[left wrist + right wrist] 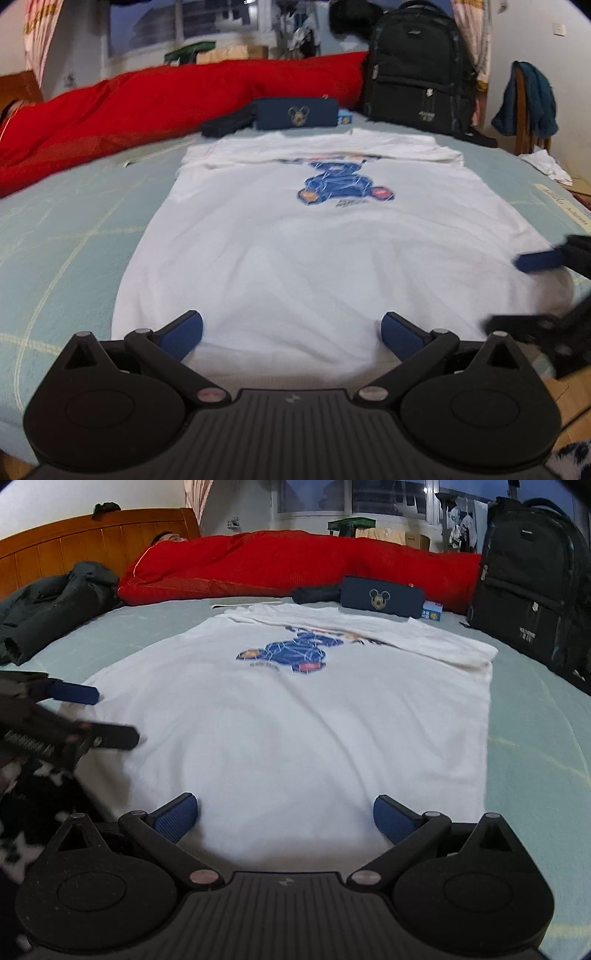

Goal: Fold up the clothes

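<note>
A pale green bed (74, 236) carries a white T-shirt (314, 251), lying flat near its front edge. Along the far edge lie a red quilt (166, 96) and a black backpack (417, 66). The left hand-held gripper (291, 332) and right hand-held gripper (284, 814) are both spread wide over the hem. The folded-down top hides part of the shirt's print.

Illumination: dim, cool, diffuse indoor light; dusk-blue window (184, 22). Shadows soft. Fisheye distortion bends edges; corners vignette black. Slight overall softness; the opposing gripper at each frame edge is motion-blurred.
</note>
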